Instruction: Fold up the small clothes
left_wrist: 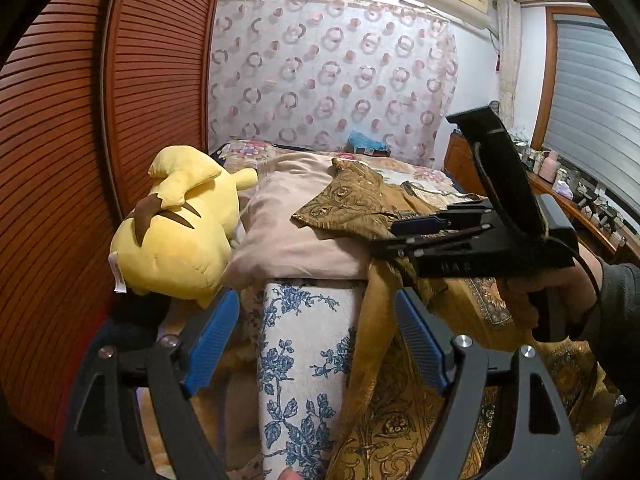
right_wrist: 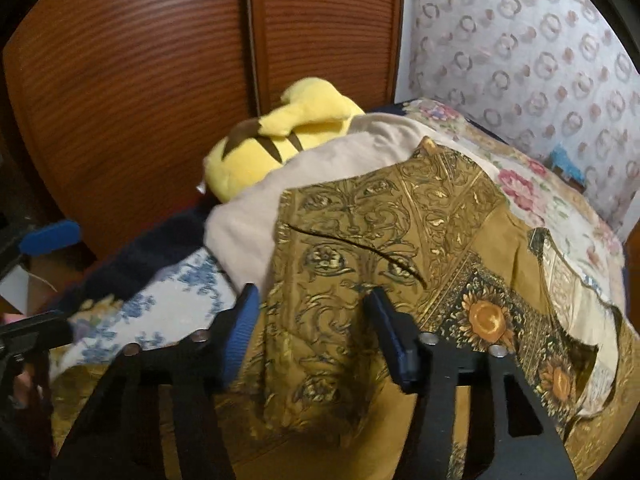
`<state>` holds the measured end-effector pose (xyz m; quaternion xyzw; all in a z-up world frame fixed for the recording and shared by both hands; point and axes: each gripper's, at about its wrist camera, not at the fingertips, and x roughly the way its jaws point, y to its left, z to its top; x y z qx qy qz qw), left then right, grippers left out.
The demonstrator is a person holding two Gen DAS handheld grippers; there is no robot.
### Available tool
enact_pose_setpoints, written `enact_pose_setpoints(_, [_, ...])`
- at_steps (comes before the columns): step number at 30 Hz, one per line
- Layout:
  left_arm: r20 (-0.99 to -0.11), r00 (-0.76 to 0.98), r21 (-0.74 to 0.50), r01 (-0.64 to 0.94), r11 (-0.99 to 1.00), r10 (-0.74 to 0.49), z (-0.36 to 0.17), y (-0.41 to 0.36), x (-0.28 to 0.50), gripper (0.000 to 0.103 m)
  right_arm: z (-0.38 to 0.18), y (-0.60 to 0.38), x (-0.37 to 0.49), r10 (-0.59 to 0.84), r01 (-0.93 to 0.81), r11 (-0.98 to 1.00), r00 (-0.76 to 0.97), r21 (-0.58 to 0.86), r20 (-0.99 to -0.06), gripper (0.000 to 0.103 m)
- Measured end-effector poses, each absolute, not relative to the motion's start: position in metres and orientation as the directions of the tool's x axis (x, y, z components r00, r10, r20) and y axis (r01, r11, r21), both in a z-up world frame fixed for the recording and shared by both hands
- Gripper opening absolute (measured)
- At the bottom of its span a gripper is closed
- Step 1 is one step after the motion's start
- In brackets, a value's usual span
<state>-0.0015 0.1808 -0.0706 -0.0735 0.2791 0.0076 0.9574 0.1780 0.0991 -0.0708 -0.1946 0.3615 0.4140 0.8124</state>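
Your gold patterned garment [right_wrist: 360, 216] lies spread over the bed [right_wrist: 532, 184], its far-left corner draped onto a beige cushion [right_wrist: 248, 220], with a yellow plush toy [right_wrist: 280, 140] just beyond that by the wooden wardrobe doors [right_wrist: 140, 80]. To the near left, a white cloth with blue flowers [left_wrist: 304, 360] runs toward you, beside the gold fabric.

Your right gripper [right_wrist: 312, 320] has its jaws partly apart with a ridge of the gold fabric between them; the blur hides whether the pads actually press, so I cannot tell if you have it. Your left gripper [left_wrist: 316, 340] stands wide apart astride the blue-flowered cloth, touching nothing.

Expect the garment to be light, thin and limp, probably a bit slick: it will sag and slide rather than hold a crease. Pinch a hem or corner, not a loose mid-panel bunch, and use both grippers along one edge.
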Motion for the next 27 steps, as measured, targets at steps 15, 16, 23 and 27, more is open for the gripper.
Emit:
enact_pose_setpoints(15, [-0.539, 0.841, -0.124, -0.03, 0.992, -0.042, -0.069, 0.165, 0.004, 0.08, -0.046, 0.025, 0.21, 0.493, -0.645, 0.764, 0.553, 0.03, -0.672, 0.006])
enact_pose_setpoints(16, [-0.54, 0.841, -0.125, -0.031, 0.992, -0.042, -0.069, 0.165, 0.004, 0.08, -0.045, 0.017, 0.213, 0.487, -0.629, 0.776, 0.552, 0.046, -0.677, 0.006])
enact_pose_setpoints(23, [-0.549, 0.834, -0.119, -0.022, 0.993, -0.047, -0.07, 0.154, 0.011, 0.08, -0.038, -0.025, 0.218, 0.432, -0.56, 0.828, 0.591, 0.039, -0.681, 0.029])
enact_pose_setpoints(27, [-0.556, 0.83, -0.094, -0.013, 0.995, -0.041, -0.067, 0.148, 0.021, 0.08, -0.034, -0.047, 0.213, 0.44, -0.568, 0.822, 0.601, 0.03, -0.667, 0.035])
